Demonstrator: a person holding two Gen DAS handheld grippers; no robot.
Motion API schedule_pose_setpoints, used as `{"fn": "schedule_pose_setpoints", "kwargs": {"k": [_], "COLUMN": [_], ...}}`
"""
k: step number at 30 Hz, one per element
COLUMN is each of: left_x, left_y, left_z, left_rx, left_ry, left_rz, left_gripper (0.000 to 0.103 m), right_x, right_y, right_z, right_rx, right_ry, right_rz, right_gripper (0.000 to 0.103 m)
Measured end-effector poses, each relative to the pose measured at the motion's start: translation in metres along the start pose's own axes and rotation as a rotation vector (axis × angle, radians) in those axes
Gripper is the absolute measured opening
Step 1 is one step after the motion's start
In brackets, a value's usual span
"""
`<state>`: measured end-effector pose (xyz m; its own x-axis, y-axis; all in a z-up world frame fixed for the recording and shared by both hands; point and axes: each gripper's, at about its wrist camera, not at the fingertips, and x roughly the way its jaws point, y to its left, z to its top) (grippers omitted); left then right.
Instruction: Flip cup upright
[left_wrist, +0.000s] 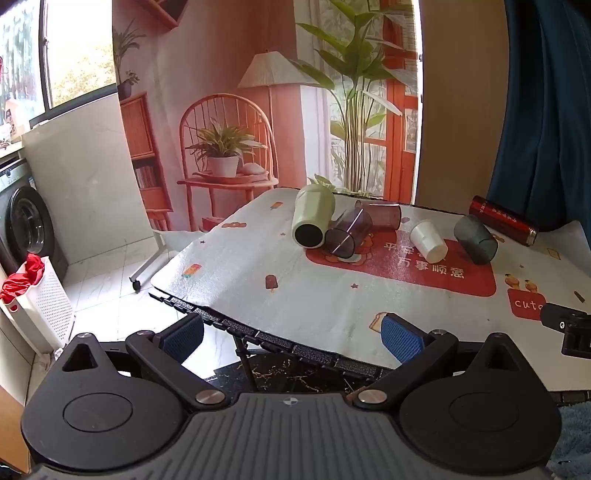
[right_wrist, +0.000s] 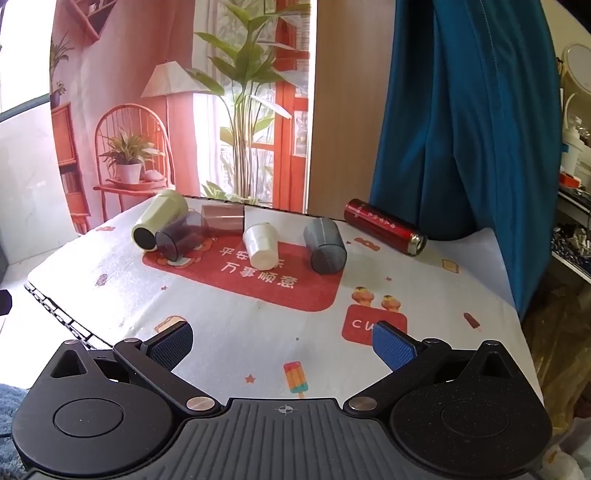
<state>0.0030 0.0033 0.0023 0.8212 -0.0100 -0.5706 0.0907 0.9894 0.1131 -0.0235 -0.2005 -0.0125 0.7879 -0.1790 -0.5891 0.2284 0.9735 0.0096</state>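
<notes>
Several cups lie on their sides on the table: a green cup, a dark purple clear cup, a brownish clear cup, a white cup and a grey cup. A red flask lies at the back right. My left gripper is open and empty at the table's near left edge. My right gripper is open and empty over the near part of the table. Both are well short of the cups.
The table wears a white printed cloth with a red panel. A blue curtain hangs at the right. A white laundry basket and a washing machine stand on the floor at the left.
</notes>
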Motion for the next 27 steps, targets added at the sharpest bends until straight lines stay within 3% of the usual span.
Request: {"fn": "schedule_pose_setpoints", "kwargs": {"k": [27], "left_x": [-0.0008], "left_y": [-0.0005], "left_z": [-0.0034], "left_rx": [-0.001], "left_ry": [-0.003], "left_rz": [0.009], "left_gripper": [0.103], "right_x": [0.0015], "right_y": [0.0018], "right_z": [-0.0034], "right_rx": [-0.005], "right_ry": [0.008], "right_rz": [0.002], "right_gripper": [0.103]}}
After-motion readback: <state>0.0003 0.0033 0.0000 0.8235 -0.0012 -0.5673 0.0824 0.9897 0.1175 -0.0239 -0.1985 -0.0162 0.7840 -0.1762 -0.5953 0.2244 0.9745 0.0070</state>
